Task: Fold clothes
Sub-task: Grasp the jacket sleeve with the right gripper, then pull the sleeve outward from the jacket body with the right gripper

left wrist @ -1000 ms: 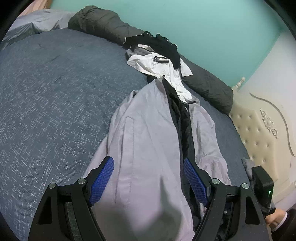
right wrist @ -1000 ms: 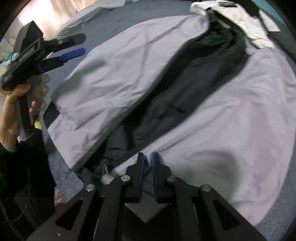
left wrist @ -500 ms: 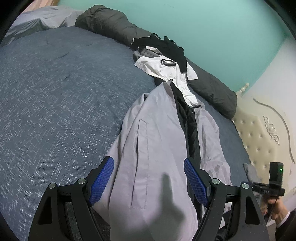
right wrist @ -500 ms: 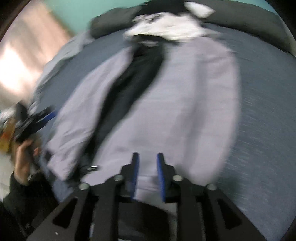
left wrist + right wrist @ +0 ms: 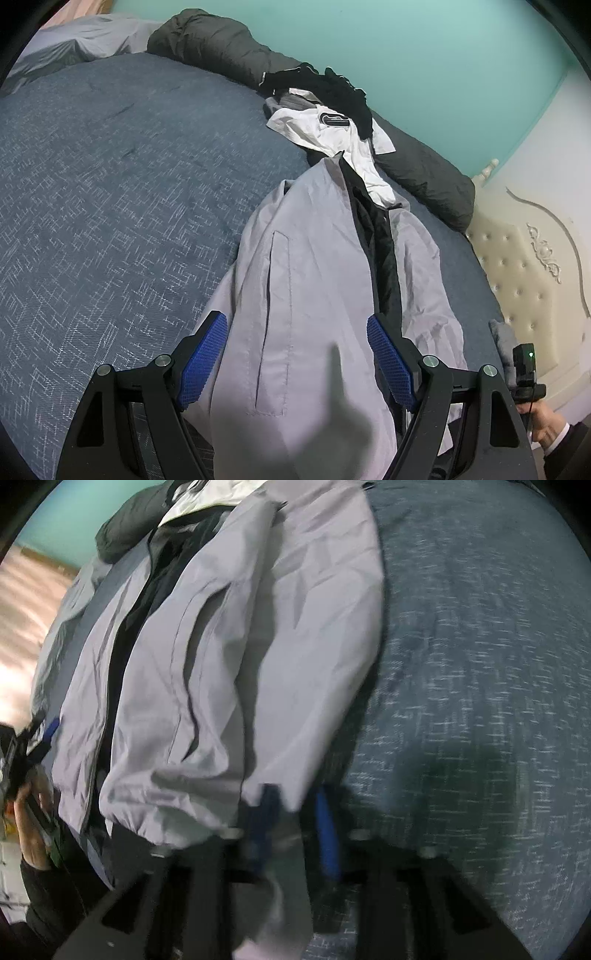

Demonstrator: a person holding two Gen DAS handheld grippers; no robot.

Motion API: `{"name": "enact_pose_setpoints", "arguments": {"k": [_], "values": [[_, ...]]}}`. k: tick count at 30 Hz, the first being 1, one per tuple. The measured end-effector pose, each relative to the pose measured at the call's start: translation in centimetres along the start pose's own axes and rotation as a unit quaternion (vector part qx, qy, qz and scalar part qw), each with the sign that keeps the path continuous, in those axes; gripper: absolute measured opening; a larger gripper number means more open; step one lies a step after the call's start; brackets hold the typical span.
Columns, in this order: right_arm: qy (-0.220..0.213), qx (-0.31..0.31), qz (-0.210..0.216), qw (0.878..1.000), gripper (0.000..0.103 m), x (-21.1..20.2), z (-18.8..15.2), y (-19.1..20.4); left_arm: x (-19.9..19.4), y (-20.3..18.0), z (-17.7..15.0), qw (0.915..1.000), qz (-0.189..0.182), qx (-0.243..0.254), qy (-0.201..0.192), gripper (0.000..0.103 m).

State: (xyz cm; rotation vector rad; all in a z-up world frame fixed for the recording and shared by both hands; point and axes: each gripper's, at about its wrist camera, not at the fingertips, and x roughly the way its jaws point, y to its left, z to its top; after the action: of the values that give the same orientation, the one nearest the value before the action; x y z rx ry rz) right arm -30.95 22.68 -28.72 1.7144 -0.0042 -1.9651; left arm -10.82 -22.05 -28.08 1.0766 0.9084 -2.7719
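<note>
Jacket (image 5: 229,657) hem blurred between the closing right gripper (image 5: 295,827), perhaps pinched, which had shifted sideways; left gripper (image 5: 295,362) gaped empty.

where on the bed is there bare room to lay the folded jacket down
Free: the wide bare stretch of dark blue patterned bedspread, bordered by the light grey jacket and the dark grey rolled duvet. Crowded: the far corner, where the white and black clothes pile sits.
</note>
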Motion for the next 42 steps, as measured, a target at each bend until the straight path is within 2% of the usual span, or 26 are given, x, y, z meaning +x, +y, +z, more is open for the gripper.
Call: {"name": "enact_pose_setpoints", "arguments": {"k": [3, 7, 14, 20, 27, 33, 37, 40, 42], "values": [[-0.021, -0.011, -0.008, 1.0, 0.002, -1.1, 0.4, 0.2, 0.1, 0.0, 0.0, 1.0, 0.001, 0.001, 0.001, 0.082], [-0.06, -0.014, -0.034, 0.998, 0.001, -4.2, 1.2, -0.6, 0.2, 0.1, -0.1, 1.0, 0.001, -0.001, 0.001, 0.082], [-0.1, 0.002, -0.102, 0.99, 0.001, -10.0, 2.1, -5.0, 0.1, -0.2, -0.2, 1.0, 0.003, 0.002, 0.001, 0.082], [-0.118, 0.026, -0.164, 0.979, 0.001, -12.9, 3.0, -7.9, 0.3, -0.2, -0.2, 1.0, 0.007, 0.003, 0.001, 0.082], [-0.147, 0.036, -0.238, 0.959, 0.001, -16.3, 5.4, -10.0, 0.7, -0.2, -0.1, 0.9999, 0.011, 0.004, 0.002, 0.082], [-0.188, 0.053, -0.316, 0.929, 0.001, -19.7, 8.2, -11.8, 0.8, -0.1, 0.0, 0.9999, 0.015, 0.006, 0.001, 0.082], [-0.169, 0.066, -0.34, 0.923, 0.001, -19.0, 9.1, -13.2, 1.0, -0.1, 0.1, 0.9998, 0.016, 0.008, 0.002, 0.082], [-0.172, 0.075, -0.334, 0.924, 0.002, -17.9, 8.8, -13.6, 1.1, -0.2, 0.0, 0.9998, 0.017, 0.01, 0.003, 0.082], [-0.179, 0.081, -0.332, 0.922, 0.012, -17.8, 8.4, -14.0, 1.1, -0.3, 0.0, 0.9998, 0.017, 0.011, 0.003, 0.082]]}}
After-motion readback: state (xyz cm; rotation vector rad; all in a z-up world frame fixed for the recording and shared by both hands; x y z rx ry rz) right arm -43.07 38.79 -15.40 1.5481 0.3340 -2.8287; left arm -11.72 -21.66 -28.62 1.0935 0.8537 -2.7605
